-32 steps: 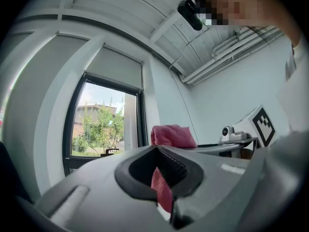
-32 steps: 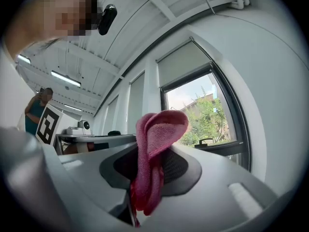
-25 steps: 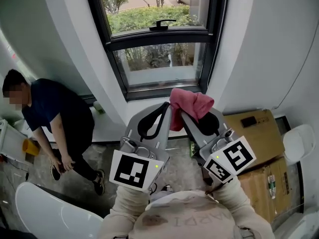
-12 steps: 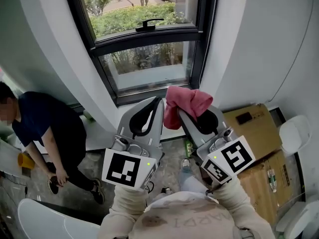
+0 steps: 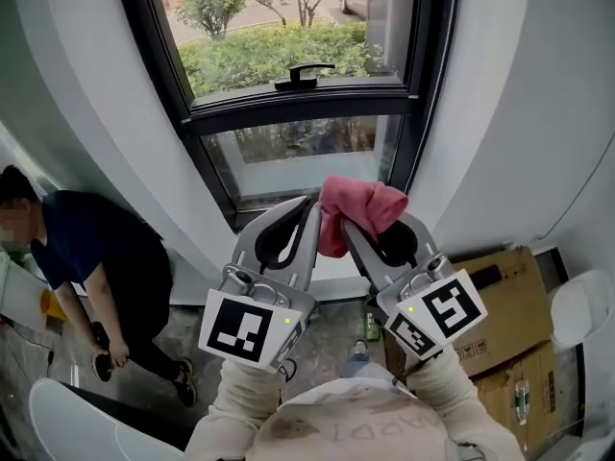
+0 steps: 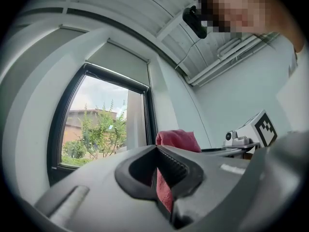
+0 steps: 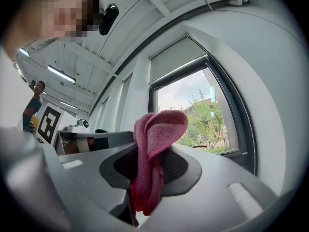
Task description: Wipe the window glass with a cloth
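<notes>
Vs. a sec ago the window glass (image 5: 307, 157) fills more of the head view, and the handle (image 5: 306, 73) on the bar btwn upper and lower panes sits nearer centre. So the person holding the tools has closed in. The two grippers have kept the same pose relative to each other. The bystander (image 5: 96, 257) has slid toward the left edge.

The cloth (image 5: 360, 205), pink, is clamped in the right gripper (image 5: 377, 229) and bunches above the tips. The left gripper (image 5: 308, 205) is closed too. A strip of cloth shows in its slit, so it looks nipped there as well.

The cloth is raised in front of the lower pane but apart from it. Wiping prob. hasn't started, and approach is the step in hand.

Containers:
- Cardboard box (image 5: 504, 296), floor at right: top closed, contents unseen.
- Lower box (image 5: 524, 382): bottle (image 5: 520, 400) at it; can't tell if it's inside or on top.
</notes>
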`<action>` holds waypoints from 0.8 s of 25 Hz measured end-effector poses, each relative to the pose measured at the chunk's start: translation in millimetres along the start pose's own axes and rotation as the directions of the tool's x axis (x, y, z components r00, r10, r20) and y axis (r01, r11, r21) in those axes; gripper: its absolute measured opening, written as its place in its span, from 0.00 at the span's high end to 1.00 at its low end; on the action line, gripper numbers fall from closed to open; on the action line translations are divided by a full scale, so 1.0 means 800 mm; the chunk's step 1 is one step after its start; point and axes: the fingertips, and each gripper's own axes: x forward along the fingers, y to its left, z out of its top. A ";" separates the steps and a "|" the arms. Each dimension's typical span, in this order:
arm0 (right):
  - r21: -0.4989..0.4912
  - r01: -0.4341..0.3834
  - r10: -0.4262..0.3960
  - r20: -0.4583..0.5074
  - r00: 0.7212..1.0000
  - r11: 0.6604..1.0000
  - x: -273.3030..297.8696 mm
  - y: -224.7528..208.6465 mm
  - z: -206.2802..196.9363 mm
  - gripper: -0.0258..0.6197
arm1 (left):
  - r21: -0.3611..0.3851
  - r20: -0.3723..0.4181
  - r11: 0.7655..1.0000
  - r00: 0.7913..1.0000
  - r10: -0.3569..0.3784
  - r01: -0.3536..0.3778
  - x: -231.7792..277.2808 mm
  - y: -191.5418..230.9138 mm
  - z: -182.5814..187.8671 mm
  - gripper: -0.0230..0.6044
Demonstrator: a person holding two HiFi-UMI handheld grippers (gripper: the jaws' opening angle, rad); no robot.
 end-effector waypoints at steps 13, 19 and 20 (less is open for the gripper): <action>-0.006 -0.068 0.068 0.021 0.997 0.998 0.052 -0.145 0.005 0.76 | 0.028 0.010 0.998 0.998 0.063 -0.063 0.148 0.021 -0.019 0.96; 0.028 -0.063 0.063 0.020 0.998 0.998 0.072 -0.174 -0.010 0.76 | 0.032 -0.026 0.997 0.997 0.068 -0.067 0.180 0.035 -0.037 0.96; 0.030 -0.057 0.057 0.017 0.998 0.998 0.076 -0.176 -0.012 0.76 | 0.031 -0.028 0.998 0.998 0.063 -0.062 0.182 0.039 -0.040 0.96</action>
